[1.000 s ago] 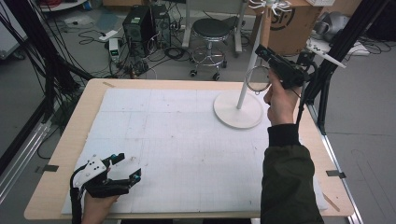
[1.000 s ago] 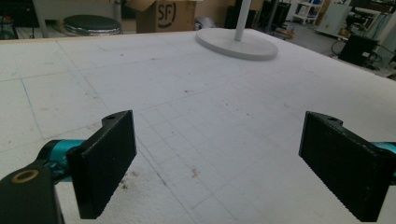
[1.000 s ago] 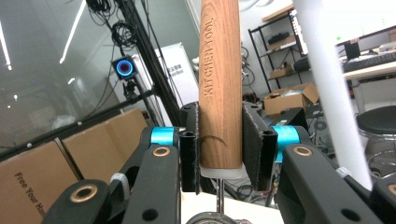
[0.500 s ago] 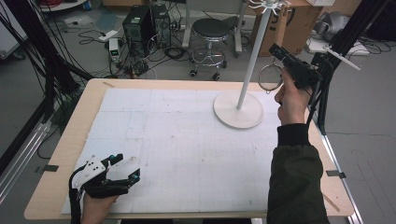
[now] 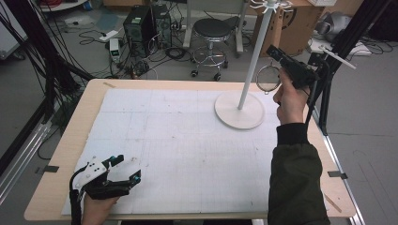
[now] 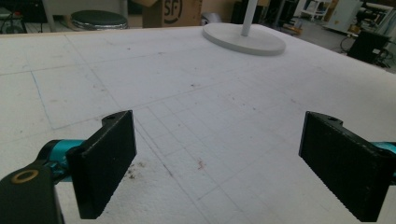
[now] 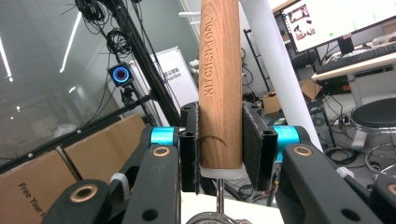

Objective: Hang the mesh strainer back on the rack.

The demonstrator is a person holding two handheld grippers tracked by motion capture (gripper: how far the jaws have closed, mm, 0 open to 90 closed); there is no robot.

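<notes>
- While the right gripper [image 5: 283,60] lifts a small strainer [image 5: 268,78] at the upper right of the high view, beside the white pole of a hanging stand [image 5: 240,109], the job appears to be hooking the tool onto the stand's top; a steady, upright carry with the loop end led toward a hook would serve best.
- At the lower left of the same view, the left gripper [image 5: 123,169] rests low over the white-covered table [image 5: 187,140], well apart from the work. The stand's hooks are cut off at the top edge, so which hook is free cannot be told.
- From the left gripper view, the jaws stand spread wide with nothing between them; the stand's round base [image 6: 244,39] lies at the upper middle, its pole cut off by the frame.
- From the right gripper view, the jaws are pinching the wooden handle [image 7: 220,88], stamped "KITCHEN TOOL", at centre frame, the white pole [image 7: 275,60] just behind. The handle's upper end runs out of frame and the mesh bowl is barely visible at the bottom edge.
</notes>
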